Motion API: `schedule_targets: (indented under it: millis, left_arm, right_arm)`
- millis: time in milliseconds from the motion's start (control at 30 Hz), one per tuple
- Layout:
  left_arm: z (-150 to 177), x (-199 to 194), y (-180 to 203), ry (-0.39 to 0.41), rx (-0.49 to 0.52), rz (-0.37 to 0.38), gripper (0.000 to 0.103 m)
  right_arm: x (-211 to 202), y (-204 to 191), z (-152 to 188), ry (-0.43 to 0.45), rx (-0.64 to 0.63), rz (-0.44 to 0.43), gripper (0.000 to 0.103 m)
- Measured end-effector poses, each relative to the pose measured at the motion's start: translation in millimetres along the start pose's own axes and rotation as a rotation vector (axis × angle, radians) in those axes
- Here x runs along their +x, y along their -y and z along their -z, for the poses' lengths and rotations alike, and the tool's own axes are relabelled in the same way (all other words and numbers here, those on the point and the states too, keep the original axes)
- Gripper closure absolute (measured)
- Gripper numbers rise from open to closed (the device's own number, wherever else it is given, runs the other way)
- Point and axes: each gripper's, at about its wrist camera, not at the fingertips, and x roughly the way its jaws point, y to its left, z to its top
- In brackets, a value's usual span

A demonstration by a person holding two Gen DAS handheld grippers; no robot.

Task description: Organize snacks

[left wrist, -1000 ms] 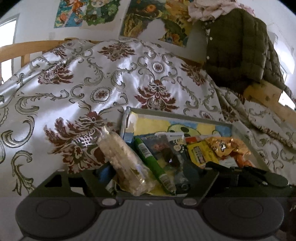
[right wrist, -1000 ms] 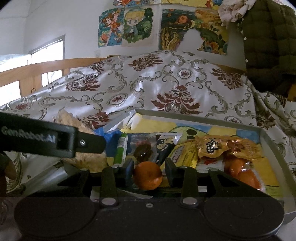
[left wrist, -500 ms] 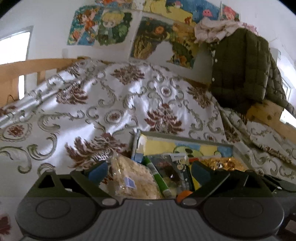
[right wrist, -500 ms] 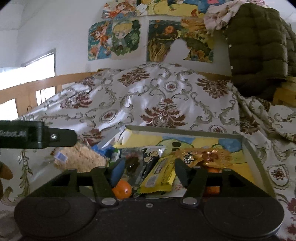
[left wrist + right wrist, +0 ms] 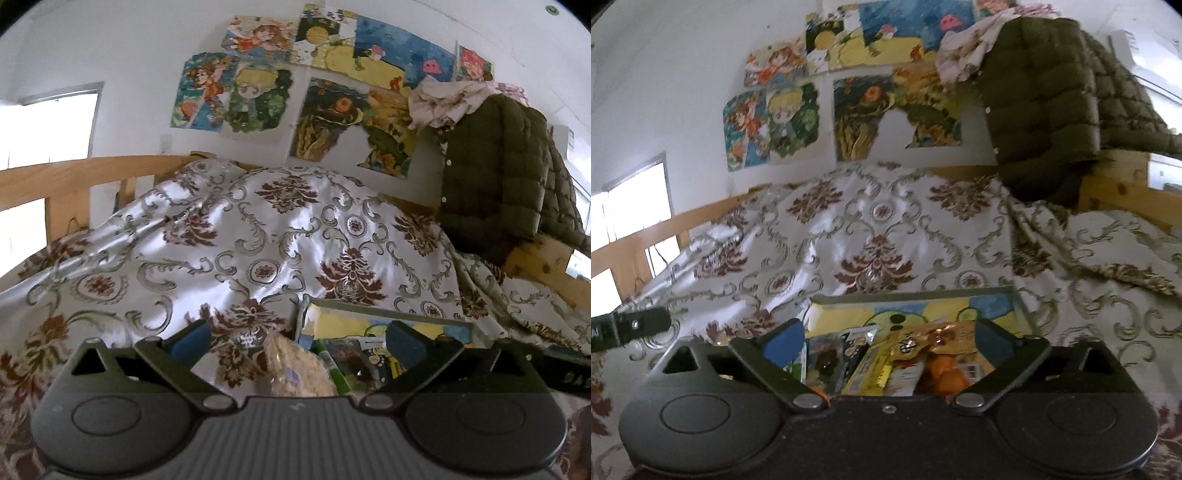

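Change: since the earlier frames both grippers had lifted away from the tray, and the orange that sat between the right jaws a second ago was no longer there.
Left gripper (image 5: 297,341): jaws spread wide and still opening, nothing pressed between the pads; the clear bag of rice crackers (image 5: 295,369) lay below the gap, untouched.
Right gripper (image 5: 888,341): jaws opening wide, holding nothing; only snacks in the tray showed beneath the gap.
Tray (image 5: 1021,306): grey-rimmed, with a yellow and blue cartoon lining, resting on the patterned bedspread (image 5: 849,229).
Snacks in tray: a gold foil packet (image 5: 934,339), a yellow wrapper (image 5: 871,373), oranges (image 5: 942,373) under the foil packet, and a dark packet (image 5: 827,360).
Green tube (image 5: 334,369): at the tray's left end, just beside the crackers.
Crackers' place: possibly straddling the tray's left edge; the gripper body hid the lower part.
Background: posters (image 5: 236,96) on the wall, an olive quilted jacket (image 5: 495,177) hanging to the right.
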Motion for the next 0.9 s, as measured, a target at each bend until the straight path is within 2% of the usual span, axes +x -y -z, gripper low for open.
schedule_targets:
  millis: [300, 467, 900]
  left_arm:
    - [5, -46, 9, -0.004, 0.025, -0.051, 0.000]
    - [10, -74, 14, 0.006, 0.010, -0.056, 0.000]
    - [46, -133, 29, -0.041, 0.060, -0.068, 0.000]
  right_arm:
    - [-55, 12, -6, 0.024, 0.030, 0.030, 0.001]
    - [-88, 11, 3, 0.020, 0.008, 0.039, 0.001]
    - [-150, 6, 32, -0.016, 0.017, 0.056, 0.001]
